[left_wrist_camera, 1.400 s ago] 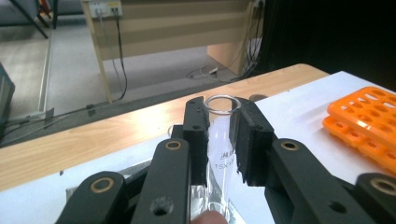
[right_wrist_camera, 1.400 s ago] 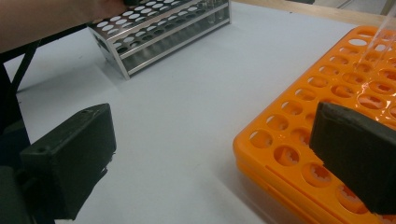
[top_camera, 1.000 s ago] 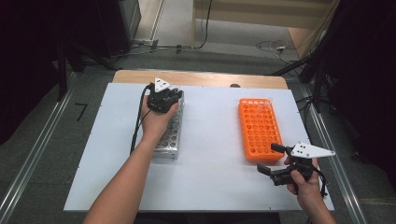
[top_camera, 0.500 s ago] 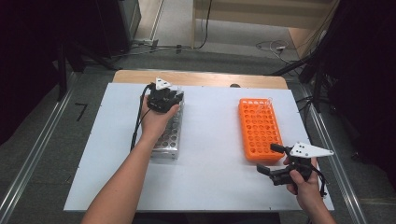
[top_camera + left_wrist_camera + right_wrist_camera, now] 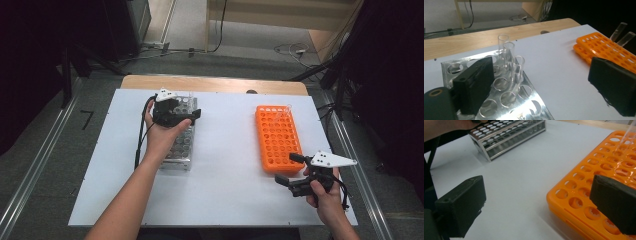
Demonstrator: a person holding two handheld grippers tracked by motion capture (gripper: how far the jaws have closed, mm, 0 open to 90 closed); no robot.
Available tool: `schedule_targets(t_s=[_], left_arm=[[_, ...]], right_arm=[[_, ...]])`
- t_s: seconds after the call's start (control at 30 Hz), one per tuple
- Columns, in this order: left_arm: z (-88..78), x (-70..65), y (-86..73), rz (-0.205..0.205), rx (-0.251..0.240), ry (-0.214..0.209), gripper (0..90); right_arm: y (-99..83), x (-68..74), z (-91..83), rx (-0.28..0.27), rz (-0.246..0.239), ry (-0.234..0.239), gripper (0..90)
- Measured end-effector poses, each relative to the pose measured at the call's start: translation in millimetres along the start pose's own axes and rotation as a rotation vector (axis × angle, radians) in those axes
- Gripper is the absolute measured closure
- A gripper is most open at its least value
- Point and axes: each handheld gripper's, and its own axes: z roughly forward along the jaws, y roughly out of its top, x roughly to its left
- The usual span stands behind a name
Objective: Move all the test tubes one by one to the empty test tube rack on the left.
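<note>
My right gripper (image 5: 292,172) rested wide open and empty at the near end of the orange rack (image 5: 278,137). Left of that rack, my left gripper's (image 5: 541,82) jaws had just opened, empty, over the metal rack (image 5: 181,137) holding three glass tubes (image 5: 517,71). I judged I should retreat straight upward, clear of their rims.

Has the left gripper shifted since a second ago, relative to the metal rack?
Yes. The left gripper has drifted toward the right side of the metal rack, and its jaws have just been opening with nothing between them; three glass tubes stand in the rack.
</note>
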Motion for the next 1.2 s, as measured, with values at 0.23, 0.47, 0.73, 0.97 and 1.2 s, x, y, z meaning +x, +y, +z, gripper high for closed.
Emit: schedule_targets(t_s=[0.23,0.47,0.73,0.97,1.2], left_arm=[[-24.4,-14.2,-12.5,0.028,-0.021,-0.073,0.0],[-51.6,-30.0,-24.1,0.064,-0.063,-0.103,0.0],[-79.9,-45.5,-41.1,0.086,-0.092,-0.127,0.0],[-98.5,-56.8,-49.8,0.105,-0.108,-0.144,0.0],[-106.5,-60.7,-59.6,0.093,-0.118,-0.163,0.0]], right_arm=[[2.1,-0.5,-0.1,-0.006,0.001,-0.008,0.0],[4.4,-1.9,-1.5,-0.012,0.003,-0.018,0.0],[8.5,-5.7,0.7,-0.013,0.006,-0.034,0.0],[16.8,-12.5,5.4,-0.013,0.025,-0.054,0.0],[26.4,-19.7,11.7,-0.003,0.025,-0.074,0.0]])
